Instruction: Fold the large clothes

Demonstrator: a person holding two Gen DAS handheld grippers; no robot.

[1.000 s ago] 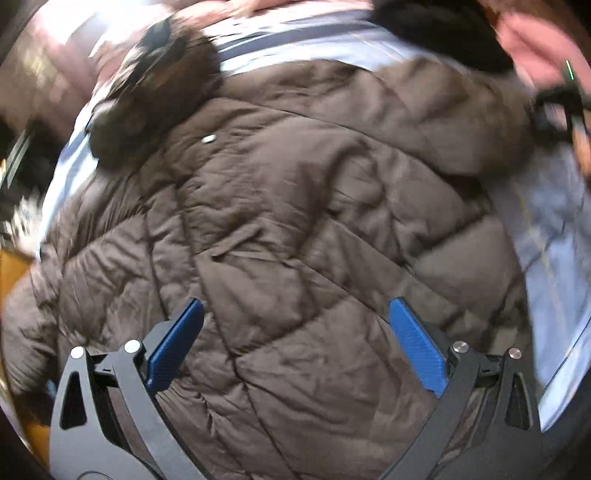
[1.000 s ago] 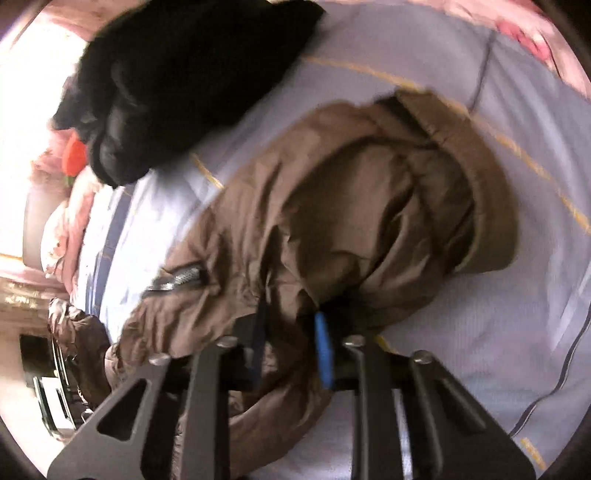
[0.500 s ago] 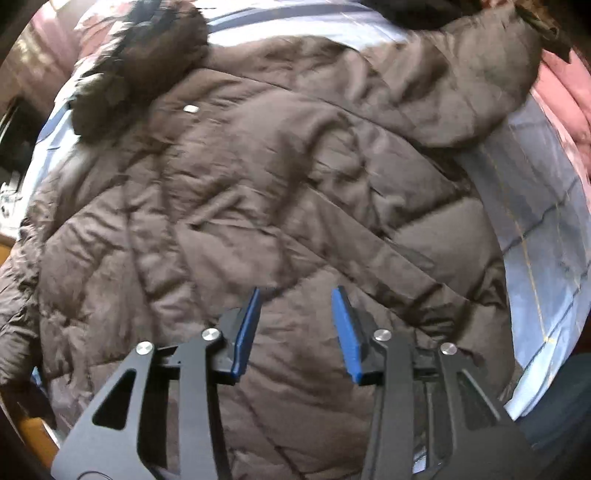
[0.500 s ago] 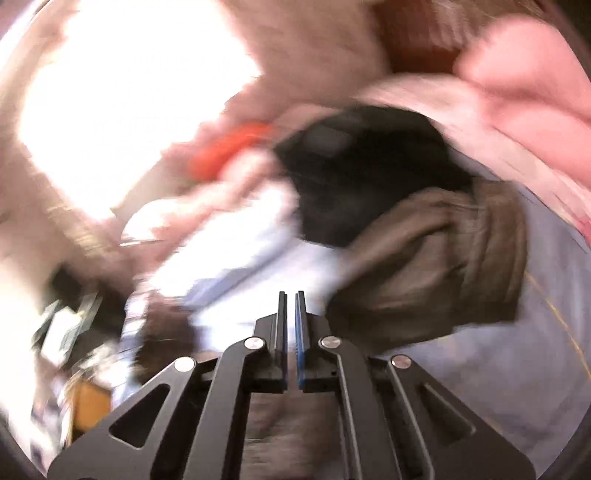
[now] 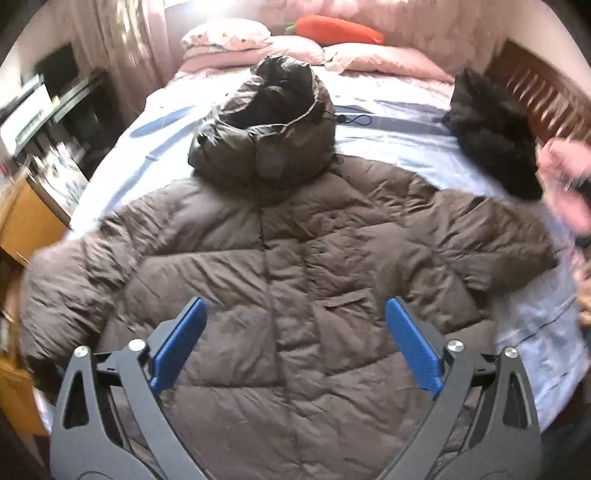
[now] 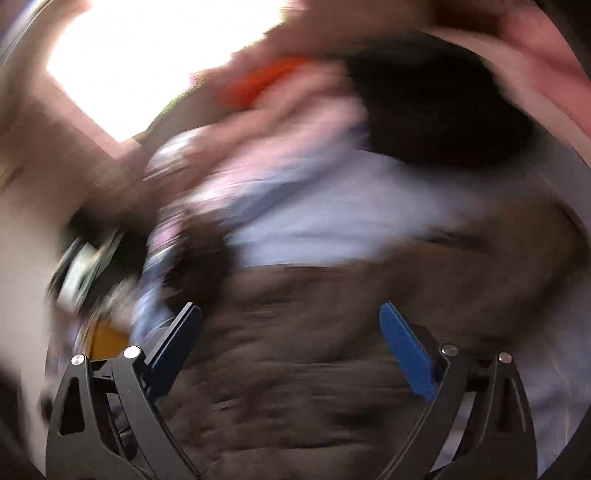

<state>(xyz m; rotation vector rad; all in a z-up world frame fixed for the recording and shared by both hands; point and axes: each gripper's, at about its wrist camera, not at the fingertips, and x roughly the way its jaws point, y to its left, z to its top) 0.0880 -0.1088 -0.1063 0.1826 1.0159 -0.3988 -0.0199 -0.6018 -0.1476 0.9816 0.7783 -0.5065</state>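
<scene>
A big brown puffer jacket (image 5: 288, 266) lies flat on the bed, front up, hood (image 5: 269, 122) toward the pillows, both sleeves spread out to the sides. My left gripper (image 5: 295, 343) is open and empty, held above the jacket's lower front. My right gripper (image 6: 290, 350) is open and empty too; its view is heavily blurred by motion, with the brown jacket (image 6: 332, 350) below it.
A black fluffy garment (image 5: 487, 129) lies on the light blue sheet (image 5: 388, 133) at the right. Pink pillows (image 5: 376, 59) and an orange carrot cushion (image 5: 340, 33) sit at the bed head. A desk (image 5: 26, 210) stands left, a wooden bed frame (image 5: 543, 99) right.
My left gripper opened wide and pulled back and up, so the whole jacket shows. My right gripper let go of the sleeve, went from shut to open, and is swinging fast.
</scene>
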